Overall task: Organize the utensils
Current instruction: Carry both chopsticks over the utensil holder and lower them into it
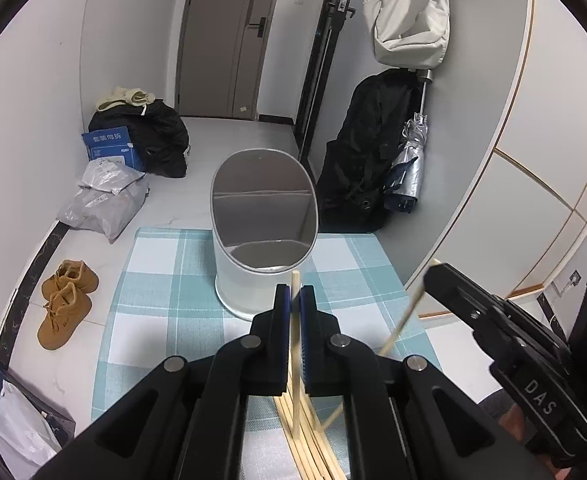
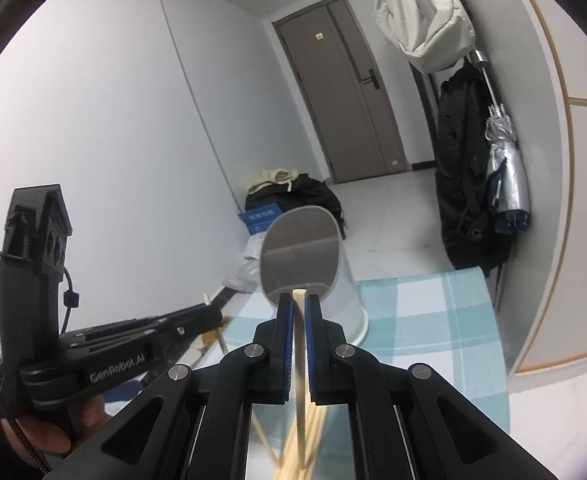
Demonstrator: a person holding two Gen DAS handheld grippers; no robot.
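A white oval utensil holder (image 1: 263,232) stands on a blue checked cloth (image 1: 165,280), straight ahead of both grippers; it also shows in the right wrist view (image 2: 305,264). My left gripper (image 1: 294,300) is shut on a wooden chopstick (image 1: 294,344) that stands upright between its pads. My right gripper (image 2: 300,312) is shut on another wooden chopstick (image 2: 300,360); it shows from the side at the right of the left wrist view (image 1: 445,280). A bundle of several loose chopsticks (image 1: 309,444) lies on the cloth below both grippers.
On the floor beyond the table are brown shoes (image 1: 65,304), grey parcels (image 1: 101,200), a blue box (image 1: 111,148) and a black bag (image 1: 153,136). A black coat (image 1: 369,152), umbrella (image 1: 409,164) and white bag (image 1: 409,16) hang at the right wall.
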